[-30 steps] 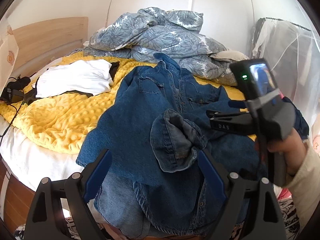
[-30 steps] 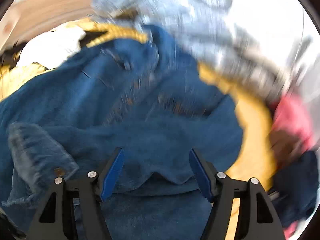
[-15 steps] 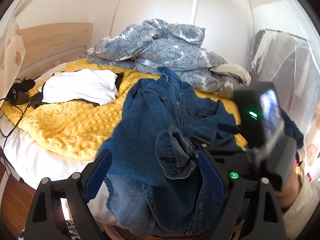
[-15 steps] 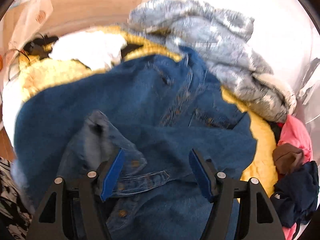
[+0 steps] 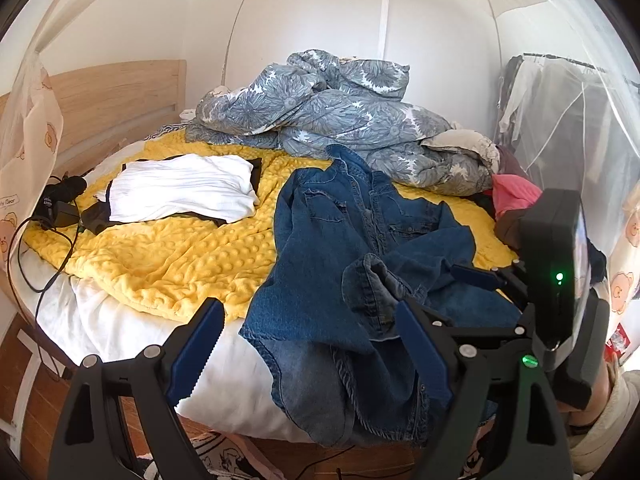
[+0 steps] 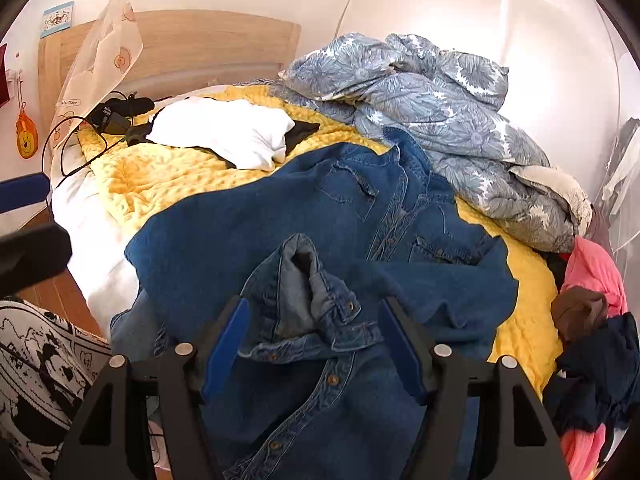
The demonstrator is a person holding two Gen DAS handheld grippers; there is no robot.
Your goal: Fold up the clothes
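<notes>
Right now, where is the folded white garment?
In the left wrist view the folded white garment lies at the left, on the bumpy yellow blanket, between the wooden headboard and the blue denim shirt.

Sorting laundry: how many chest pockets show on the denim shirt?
2: left pocket and right pocket on the denim shirt, either side of the button placket.

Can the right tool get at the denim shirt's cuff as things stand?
Probably yes. The right tool is open and empty, and the cuff of the denim shirt lies on top of the shirt, straight ahead between its fingers. Nothing covers the cuff; the left tool is off to the side.
</notes>
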